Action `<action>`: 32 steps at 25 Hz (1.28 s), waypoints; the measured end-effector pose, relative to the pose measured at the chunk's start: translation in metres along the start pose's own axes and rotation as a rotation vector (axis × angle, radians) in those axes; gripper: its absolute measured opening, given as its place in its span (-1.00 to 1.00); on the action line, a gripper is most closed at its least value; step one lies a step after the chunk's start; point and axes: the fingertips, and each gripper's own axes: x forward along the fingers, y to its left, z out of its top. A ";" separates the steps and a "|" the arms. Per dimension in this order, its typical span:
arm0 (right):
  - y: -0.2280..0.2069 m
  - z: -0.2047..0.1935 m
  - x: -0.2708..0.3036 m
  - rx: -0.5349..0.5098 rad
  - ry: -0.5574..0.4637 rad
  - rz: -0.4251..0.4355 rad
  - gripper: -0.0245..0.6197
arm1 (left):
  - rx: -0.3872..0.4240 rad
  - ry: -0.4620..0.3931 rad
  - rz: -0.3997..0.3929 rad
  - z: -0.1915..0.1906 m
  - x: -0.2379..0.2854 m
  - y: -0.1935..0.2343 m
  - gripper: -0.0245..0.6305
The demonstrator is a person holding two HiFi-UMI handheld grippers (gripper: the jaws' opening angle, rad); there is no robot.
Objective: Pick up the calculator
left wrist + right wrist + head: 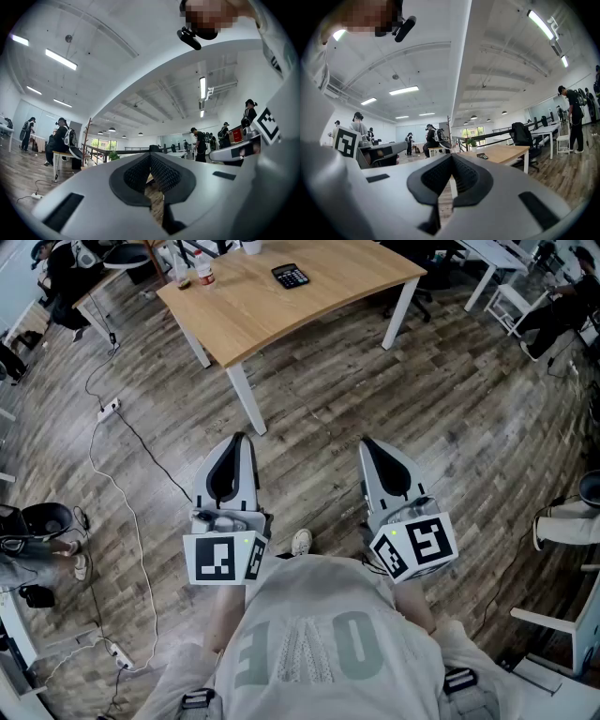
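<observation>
A black calculator (291, 276) lies near the far edge of a light wooden table (272, 310) at the top of the head view; in the right gripper view the calculator (482, 156) shows small on the tabletop. My left gripper (238, 439) and right gripper (367, 442) are held level over the wooden floor, well short of the table. Both are shut with nothing between the jaws. In the left gripper view the left gripper (150, 155) has its tips together, and the right gripper (452, 156) looks the same in its own view.
A bottle (204, 271) and a white cup (250, 246) stand on the table's far side. A power strip (109, 410) and a white cable (131, 521) trail across the floor at left. White chairs (553, 531) stand at right, with desks and people further back.
</observation>
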 end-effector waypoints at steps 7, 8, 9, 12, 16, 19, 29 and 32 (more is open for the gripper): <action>0.002 -0.001 0.024 -0.006 0.004 -0.013 -0.87 | -0.008 0.004 -0.009 -0.004 0.015 0.021 -0.90; 0.002 -0.001 0.027 -0.006 0.006 -0.017 -0.87 | -0.008 0.004 -0.011 -0.004 0.017 0.024 -0.90; 0.002 -0.002 0.031 -0.005 0.009 -0.022 -0.87 | -0.008 0.006 -0.012 -0.005 0.019 0.028 -0.90; 0.006 -0.006 0.046 0.002 0.023 -0.030 -0.87 | -0.014 0.014 -0.013 -0.008 0.022 0.045 -0.90; 0.015 -0.012 0.066 -0.002 0.030 -0.050 -0.87 | -0.048 0.033 -0.005 -0.016 0.022 0.074 -0.90; 0.014 -0.007 0.077 -0.002 0.015 -0.060 -0.87 | -0.072 0.034 0.016 -0.022 0.029 0.093 -0.90; -0.029 -0.004 0.130 -0.007 0.015 -0.027 -0.87 | -0.082 0.024 0.045 -0.035 0.083 0.116 -0.90; -0.048 -0.007 0.164 -0.006 0.000 -0.007 -0.87 | -0.045 0.000 0.029 -0.041 0.117 0.121 -0.90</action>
